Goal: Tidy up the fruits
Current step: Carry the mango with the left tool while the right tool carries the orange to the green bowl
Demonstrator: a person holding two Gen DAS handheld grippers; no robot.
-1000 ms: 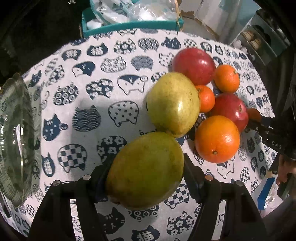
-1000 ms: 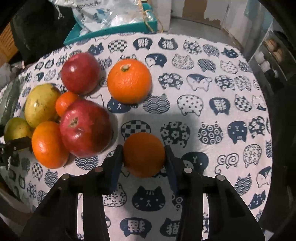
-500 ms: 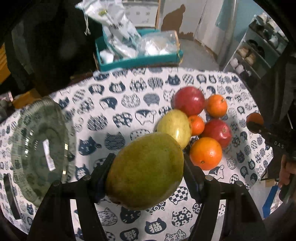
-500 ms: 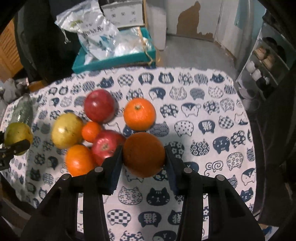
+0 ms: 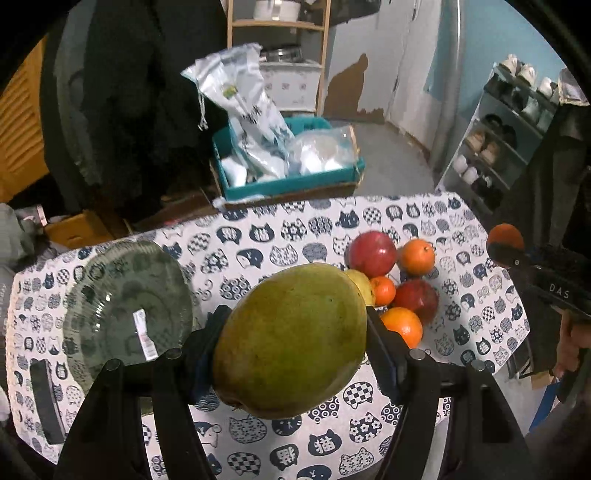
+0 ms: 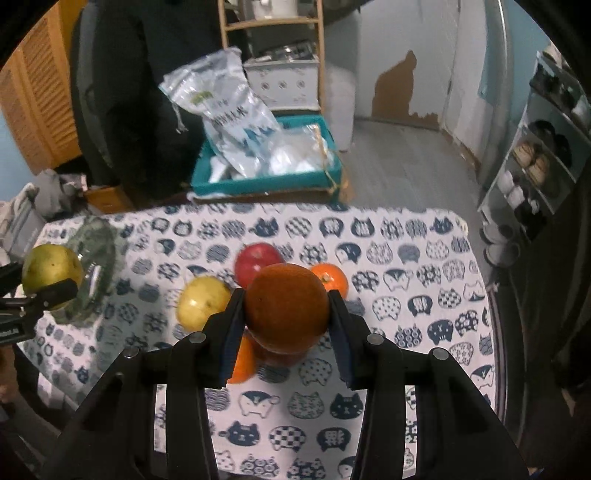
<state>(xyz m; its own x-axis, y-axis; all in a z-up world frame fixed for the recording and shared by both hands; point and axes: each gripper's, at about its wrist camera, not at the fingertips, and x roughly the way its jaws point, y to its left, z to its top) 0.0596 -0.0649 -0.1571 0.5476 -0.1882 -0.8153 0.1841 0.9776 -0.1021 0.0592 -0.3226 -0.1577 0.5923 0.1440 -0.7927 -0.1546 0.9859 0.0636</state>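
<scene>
My left gripper (image 5: pixel 291 343) is shut on a large green mango (image 5: pixel 291 339), held high above the cat-print tablecloth (image 5: pixel 258 240). My right gripper (image 6: pixel 286 314) is shut on an orange (image 6: pixel 287 307), also lifted off the table. On the cloth lies a cluster of fruit: a red apple (image 5: pixel 372 248), an orange (image 5: pixel 417 256), a small tangerine (image 5: pixel 383 290), a second red apple (image 5: pixel 419 300), another orange (image 5: pixel 403 325) and a yellow mango (image 6: pixel 202 302), partly hidden behind the held fruit. A clear glass plate (image 5: pixel 122 314) sits at the table's left.
Beyond the table's far edge stands a teal box (image 5: pixel 288 181) with plastic bags. A shoe rack (image 5: pixel 509 140) is at the right, a wooden shelf (image 6: pixel 273 22) at the back. A dark flat object (image 5: pixel 46 398) lies near the plate on the left.
Both grippers have risen well above the table with their fruit, and tilted up so the far room shows. The fruit cluster and plate look smaller and stay in place.
</scene>
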